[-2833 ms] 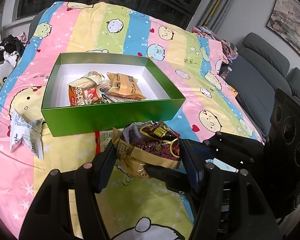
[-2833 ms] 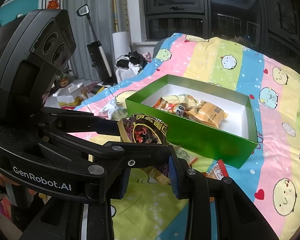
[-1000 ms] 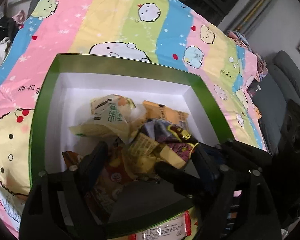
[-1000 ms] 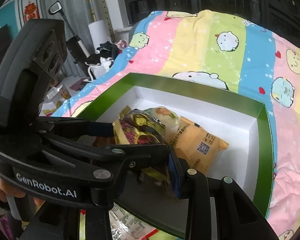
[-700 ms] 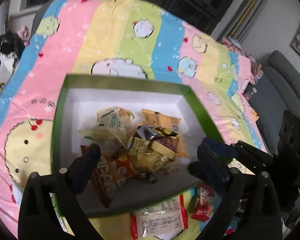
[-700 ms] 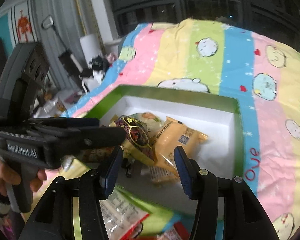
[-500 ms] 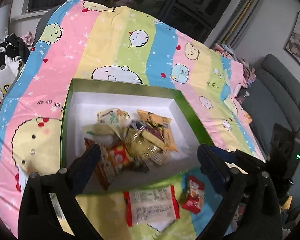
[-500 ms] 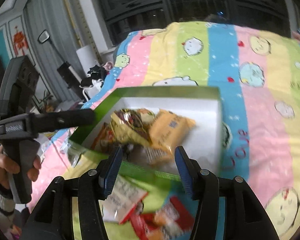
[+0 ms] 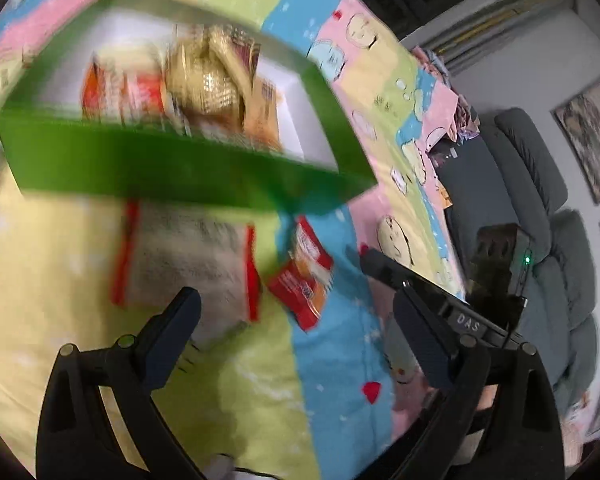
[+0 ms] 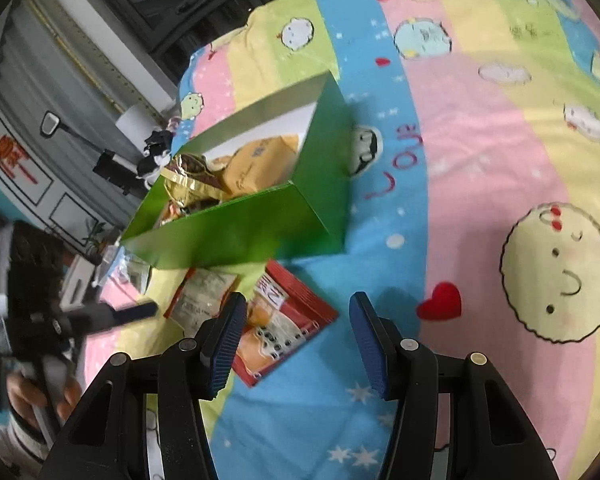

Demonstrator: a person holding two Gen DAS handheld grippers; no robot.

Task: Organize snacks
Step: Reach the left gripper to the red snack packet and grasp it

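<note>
— Green box [image 9: 172, 168], white inside, open on top, sitting on the striped blanket; blurred in the left wrist view.
— Inside it?
— Heaped with packets: a crinkled gold and dark one [image 10: 188, 182] on top, an orange-yellow one [image 10: 260, 160] just beside it, a red and white one [image 9: 120, 92] toward the other end.
— Outside it?
— Two more, flat on the blanket just in front of the green wall: a pale packet with red edges [image 9: 188, 264], and beside it a smaller red and orange packet [image 10: 280, 320], lying askew.
</note>
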